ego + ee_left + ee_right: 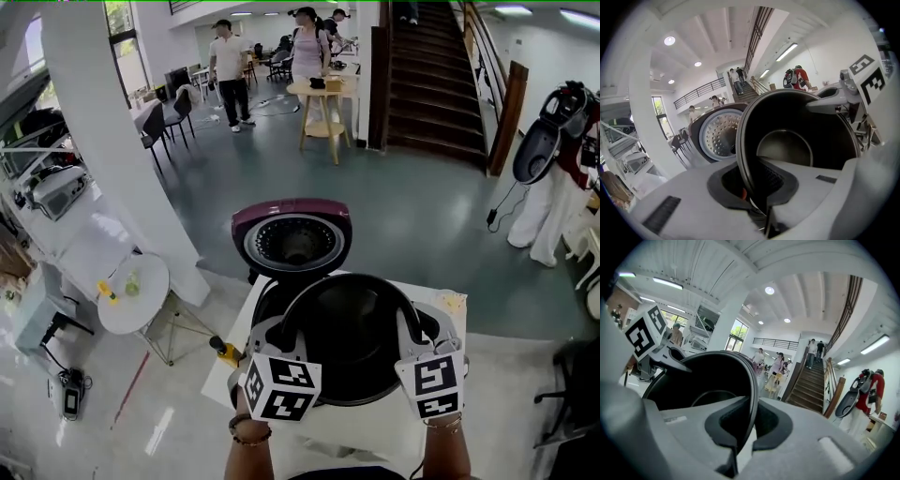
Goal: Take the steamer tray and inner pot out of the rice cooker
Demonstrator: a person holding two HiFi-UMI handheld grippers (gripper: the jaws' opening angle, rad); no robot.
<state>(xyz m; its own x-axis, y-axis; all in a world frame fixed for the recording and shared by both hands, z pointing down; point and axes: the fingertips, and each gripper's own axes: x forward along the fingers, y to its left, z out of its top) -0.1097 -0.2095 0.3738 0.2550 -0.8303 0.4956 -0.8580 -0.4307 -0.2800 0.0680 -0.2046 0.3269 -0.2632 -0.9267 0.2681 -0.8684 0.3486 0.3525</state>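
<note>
The left tool (760,188) and right tool (739,427) clench opposite sides of the thin rim of the black round metal inner pot (352,328) between them, just short of the open maroon-lidded rice cooker (292,239); the pot looks stiff, weighty and slick, so this two-sided rim hold seems apt.

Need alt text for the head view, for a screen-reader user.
The left gripper and right gripper clamp opposite sides of a black inner pot at its rim, holding it over a rice cooker on a white table. The cooker's maroon lid stands open behind the pot. Far back are people and a staircase.
</note>
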